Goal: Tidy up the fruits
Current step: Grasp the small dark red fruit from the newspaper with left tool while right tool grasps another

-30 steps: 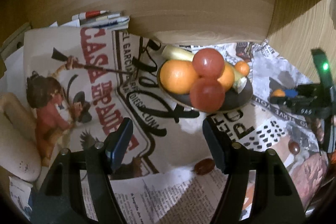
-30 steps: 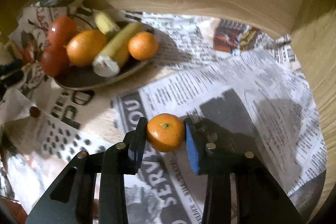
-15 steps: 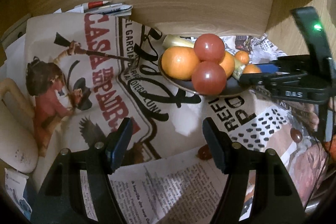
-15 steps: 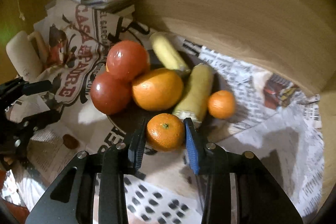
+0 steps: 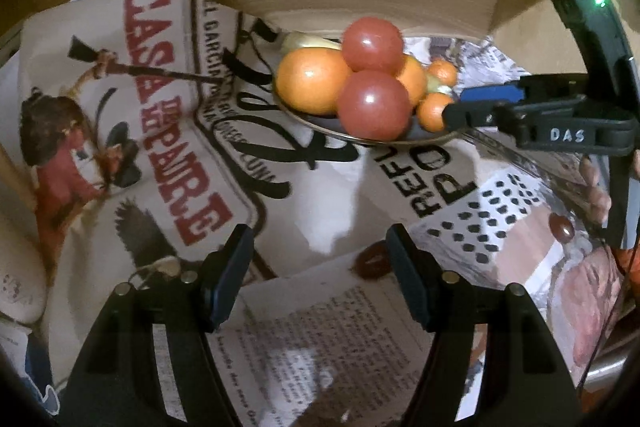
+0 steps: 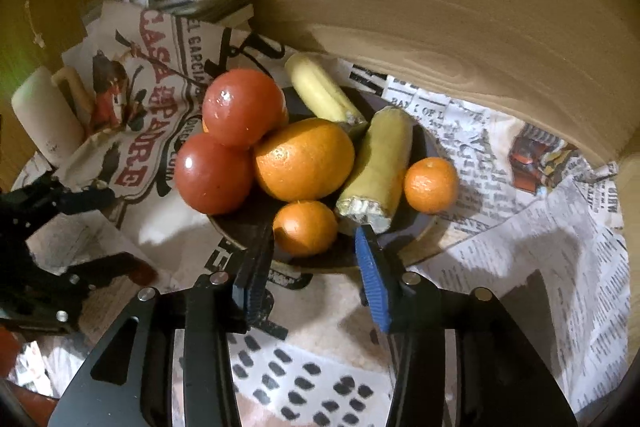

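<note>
The right hand-held gripper (image 6: 316,259) has just been opening its jaws, and the small mandarin (image 6: 306,228) sits between the fingertips, settled on the front of the dark plate (image 6: 424,239). The pads look clear of the peel now: apart, not clamped, though the left pad is very close to it. So that fruit is delivered, lying straight ahead of the right gripper and touching the plate beside the big orange (image 6: 304,159) and the cut end of the near banana (image 6: 380,167).

Over to the left hand-held gripper (image 5: 316,267): jaws standing wide apart, nothing in them, hovering above the newspaper (image 5: 180,131) on the counter. Just inside its right finger lies a small dark reddish fruit (image 5: 374,261), too blurred to name, its long axis running roughly across the gap. A second one (image 5: 561,227) lies farther right, near the person's fingers on the right gripper.

The left hand is plainly the nearer one to that closest loose fruit, so the next pick looks like its job. The plate, piled with two tomatoes (image 5: 372,105), lies ahead and slightly right.
</note>
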